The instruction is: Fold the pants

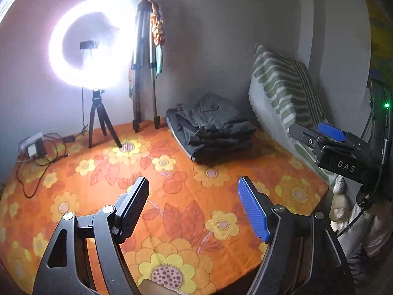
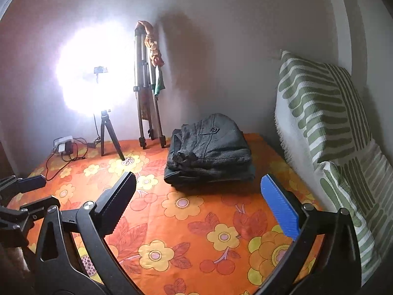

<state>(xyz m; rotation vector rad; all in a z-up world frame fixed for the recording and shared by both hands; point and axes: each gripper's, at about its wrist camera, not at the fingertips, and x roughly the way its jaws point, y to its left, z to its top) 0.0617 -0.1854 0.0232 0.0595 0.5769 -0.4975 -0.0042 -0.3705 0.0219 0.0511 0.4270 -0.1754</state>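
Dark grey pants (image 1: 211, 127) lie folded in a stack at the far side of the orange flowered bedspread (image 1: 172, 196), near the wall; they also show in the right wrist view (image 2: 208, 154). My left gripper (image 1: 194, 196) is open and empty, held above the bedspread well short of the pants. My right gripper (image 2: 199, 196) is open and empty, just in front of the pants stack. The right gripper also shows at the right edge of the left wrist view (image 1: 326, 135), and the left gripper at the left edge of the right wrist view (image 2: 22, 184).
A lit ring light on a small tripod (image 1: 98, 123) and a folded tripod (image 1: 145, 73) stand at the back wall. A power strip with cables (image 1: 34, 147) lies at the back left. A green-striped pillow (image 2: 326, 127) leans on the right.
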